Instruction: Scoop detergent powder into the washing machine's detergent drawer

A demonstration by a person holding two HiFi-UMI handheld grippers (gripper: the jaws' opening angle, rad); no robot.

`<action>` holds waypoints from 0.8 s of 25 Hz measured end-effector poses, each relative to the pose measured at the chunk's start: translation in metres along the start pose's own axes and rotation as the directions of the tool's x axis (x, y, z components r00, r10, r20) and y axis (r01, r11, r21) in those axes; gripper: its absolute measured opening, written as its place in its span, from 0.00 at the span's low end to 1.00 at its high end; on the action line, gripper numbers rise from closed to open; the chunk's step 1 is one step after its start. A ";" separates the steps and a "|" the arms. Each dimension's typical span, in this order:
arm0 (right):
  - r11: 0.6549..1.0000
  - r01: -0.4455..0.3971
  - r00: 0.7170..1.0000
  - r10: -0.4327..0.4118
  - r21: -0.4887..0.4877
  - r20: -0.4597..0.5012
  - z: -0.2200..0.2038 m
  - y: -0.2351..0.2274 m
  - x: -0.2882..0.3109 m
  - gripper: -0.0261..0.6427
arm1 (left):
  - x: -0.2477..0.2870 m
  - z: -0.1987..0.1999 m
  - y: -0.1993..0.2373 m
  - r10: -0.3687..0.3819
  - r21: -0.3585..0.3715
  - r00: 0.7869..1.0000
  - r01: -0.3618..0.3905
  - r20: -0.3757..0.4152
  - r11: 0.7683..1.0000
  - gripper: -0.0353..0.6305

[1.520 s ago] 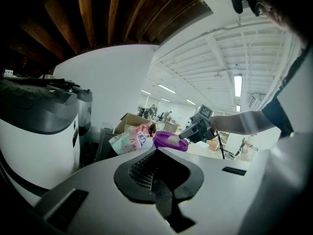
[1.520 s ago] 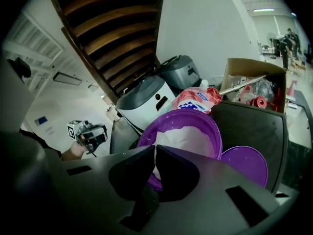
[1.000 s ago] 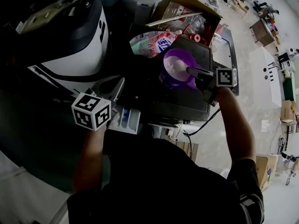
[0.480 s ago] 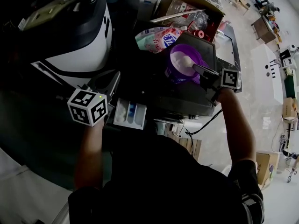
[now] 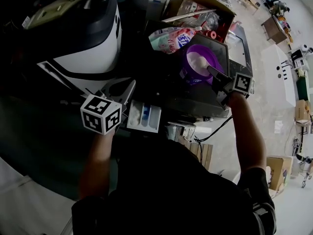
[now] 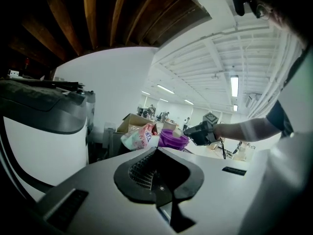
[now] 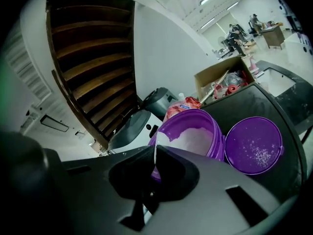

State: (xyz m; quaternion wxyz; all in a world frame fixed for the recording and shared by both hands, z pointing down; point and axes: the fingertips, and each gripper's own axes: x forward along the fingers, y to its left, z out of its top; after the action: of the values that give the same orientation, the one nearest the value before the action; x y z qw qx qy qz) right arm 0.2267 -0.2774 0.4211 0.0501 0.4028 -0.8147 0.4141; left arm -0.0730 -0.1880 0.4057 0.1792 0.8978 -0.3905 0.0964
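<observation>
1. Over the purple tub (image 5: pixel 198 65), your right tool (image 7: pixel 155 151) has its jaws pinched together on the thin handle of a white scoop (image 6: pixel 177 132). The scoop's bowl sits at the tub's near rim, against the white powder (image 7: pixel 195 141) inside.
2. Hard against the tub's right side, as the right gripper view shows it, the purple lid (image 7: pixel 254 146) lies flat with its inner face up. It is speckled with powder and rests on the same dark counter (image 7: pixel 274 106) as the tub.
3. Down and to the left of the tub in the head view, the detergent drawer (image 5: pixel 144 116) stands pulled out. It is white with a blue part in one compartment; you cannot tell from here whether any powder lies in it.
4. Farther from the tub than the drawer, just past the drawer's far edge, your left tool (image 6: pixel 157 153) has its jaws together with nothing between them. Its marker cube (image 5: pixel 101 114) is nearest you.
5. Left of the tub, beyond the drawer, stands the white-and-dark washing machine (image 5: pixel 83 38).
6. Just behind the tub on its left lies a pink-and-blue detergent bag (image 5: pixel 171 37), and behind that an open cardboard box (image 5: pixel 200 6) of clutter.
</observation>
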 end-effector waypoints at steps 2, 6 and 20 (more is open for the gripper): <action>1.000 -0.001 1.000 0.001 0.011 0.019 -0.002 0.003 0.002 0.07 | -0.005 -0.002 0.000 -0.014 0.001 1.000 0.014 -0.002 1.000 0.07; 1.000 -0.018 0.999 0.017 0.024 0.050 -0.004 0.008 0.003 0.07 | -0.008 -0.006 0.003 -0.026 -0.005 1.000 0.026 -0.001 1.000 0.06; 0.980 -0.152 0.981 0.134 0.131 0.142 -0.003 0.006 -0.014 0.07 | 0.021 -0.011 -0.021 -0.032 -0.066 0.999 0.032 0.001 0.997 0.06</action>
State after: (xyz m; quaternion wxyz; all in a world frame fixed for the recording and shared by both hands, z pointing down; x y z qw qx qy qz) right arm 0.2311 -0.2649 0.4140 -0.0628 0.3722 -0.8118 0.4455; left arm -0.0440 -0.1842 0.4168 0.2106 0.8976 -0.3788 0.0805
